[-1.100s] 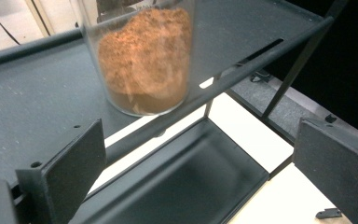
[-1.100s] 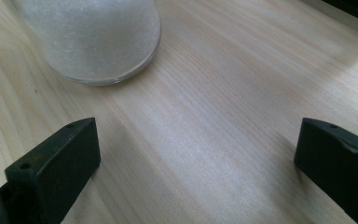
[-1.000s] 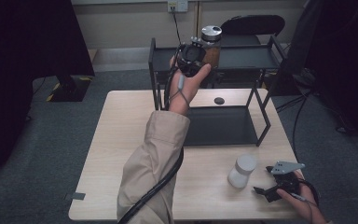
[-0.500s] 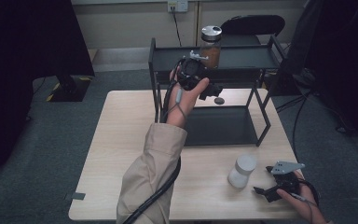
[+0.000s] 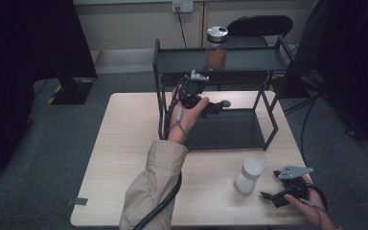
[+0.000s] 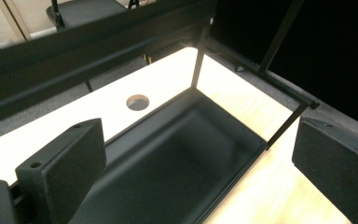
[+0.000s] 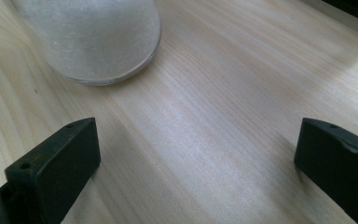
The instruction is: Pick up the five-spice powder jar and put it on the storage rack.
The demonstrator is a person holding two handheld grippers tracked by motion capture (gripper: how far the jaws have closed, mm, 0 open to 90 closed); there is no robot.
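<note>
A jar of brown stuff with a silver lid point(image 5: 216, 49) stands on the top shelf of a black two-level rack point(image 5: 182, 60). My left gripper point(image 5: 214, 107) is held open over the rack's lower tray point(image 5: 230, 129) point(image 6: 177, 163), well below and left of that jar, with nothing between its jaws point(image 6: 200, 158). A white jar point(image 5: 248, 176) point(image 7: 93, 37) stands on the wooden table near the front right. My right gripper point(image 5: 273, 197) point(image 7: 196, 158) rests open on the table just right of the white jar, apart from it.
The wooden table point(image 5: 129, 143) has a round cable hole point(image 5: 225, 103) point(image 6: 137, 101) behind the rack's lower tray. A black chair point(image 5: 261, 24) stands behind the rack. Cables trail on the grey carpet at the right. A dark curtain hangs at the left.
My left gripper has let go of the brown jar, which now stands on the top shelf, and has drawn back and down toward the lower tray. The right gripper has stayed still.
</note>
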